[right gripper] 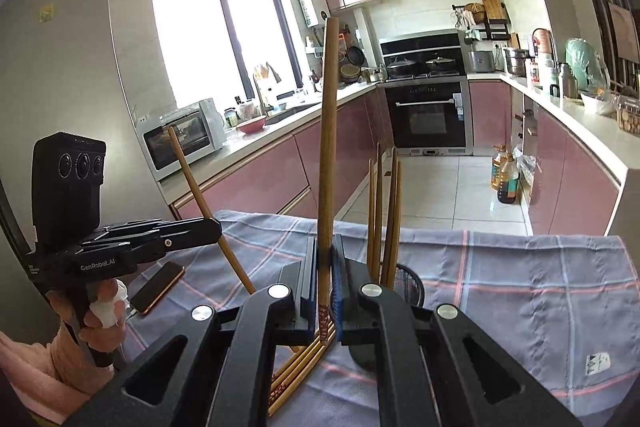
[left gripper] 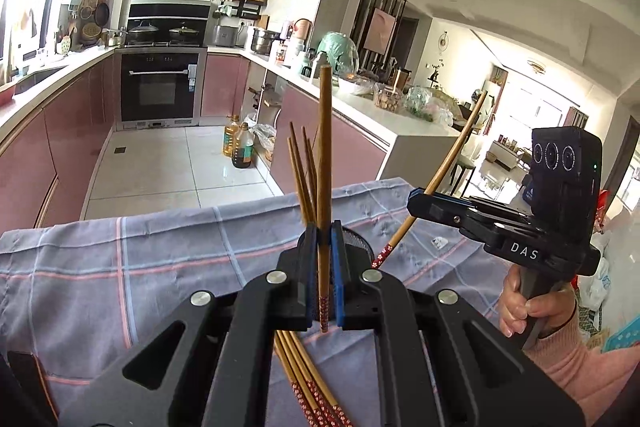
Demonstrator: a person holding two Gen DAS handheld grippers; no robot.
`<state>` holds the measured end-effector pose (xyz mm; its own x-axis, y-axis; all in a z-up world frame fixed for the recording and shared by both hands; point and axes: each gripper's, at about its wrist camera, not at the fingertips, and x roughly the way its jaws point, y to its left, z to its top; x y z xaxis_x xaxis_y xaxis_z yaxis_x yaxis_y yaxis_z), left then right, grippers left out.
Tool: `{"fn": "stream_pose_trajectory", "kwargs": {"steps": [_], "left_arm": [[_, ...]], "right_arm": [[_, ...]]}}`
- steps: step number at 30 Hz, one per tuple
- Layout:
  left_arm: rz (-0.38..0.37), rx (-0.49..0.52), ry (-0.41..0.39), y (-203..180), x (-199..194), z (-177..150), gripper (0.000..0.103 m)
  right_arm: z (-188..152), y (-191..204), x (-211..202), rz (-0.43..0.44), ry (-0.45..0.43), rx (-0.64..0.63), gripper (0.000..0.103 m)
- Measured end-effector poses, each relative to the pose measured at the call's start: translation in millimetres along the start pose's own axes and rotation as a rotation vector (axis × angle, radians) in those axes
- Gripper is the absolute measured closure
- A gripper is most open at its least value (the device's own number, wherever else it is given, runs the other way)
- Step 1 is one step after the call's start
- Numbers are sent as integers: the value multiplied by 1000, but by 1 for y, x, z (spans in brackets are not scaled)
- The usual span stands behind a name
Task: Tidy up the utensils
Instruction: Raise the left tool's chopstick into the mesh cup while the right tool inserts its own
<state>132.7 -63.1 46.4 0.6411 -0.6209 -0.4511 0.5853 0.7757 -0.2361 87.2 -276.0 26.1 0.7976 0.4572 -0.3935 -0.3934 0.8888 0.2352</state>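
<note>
Bright daylight from the window [right gripper: 218, 39], blown out to white there and on the far right of the left wrist view. Strong fisheye bending with dark corners. Sharp throughout, soft glare on the floor tiles [left gripper: 168, 163].

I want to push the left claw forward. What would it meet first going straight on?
Probably the mesh holder with upright chopsticks, just beyond the left claw, which is shut on a chopstick. Depth is unclear.
</note>
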Motion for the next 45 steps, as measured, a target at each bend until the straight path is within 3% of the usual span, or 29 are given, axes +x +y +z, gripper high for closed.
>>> {"fn": "stream_pose_trajectory", "kwargs": {"steps": [6,10,29,35,45], "left_arm": [[-15,20,-63,-15,5,27,96],[6,33,-59,-23,17,34,96],[32,94,236,-24,96,4,96],[45,69,258,-11,110,8,95],[72,56,267,-10,125,11,95]], "right_arm": [[19,-6,-2,-42,-32,-30,97],[21,-12,7,-63,-12,-37,97],[-7,-33,70,-75,283,-9,97],[-14,-38,88,-80,327,13,96],[-14,-38,91,-83,306,35,96]]}}
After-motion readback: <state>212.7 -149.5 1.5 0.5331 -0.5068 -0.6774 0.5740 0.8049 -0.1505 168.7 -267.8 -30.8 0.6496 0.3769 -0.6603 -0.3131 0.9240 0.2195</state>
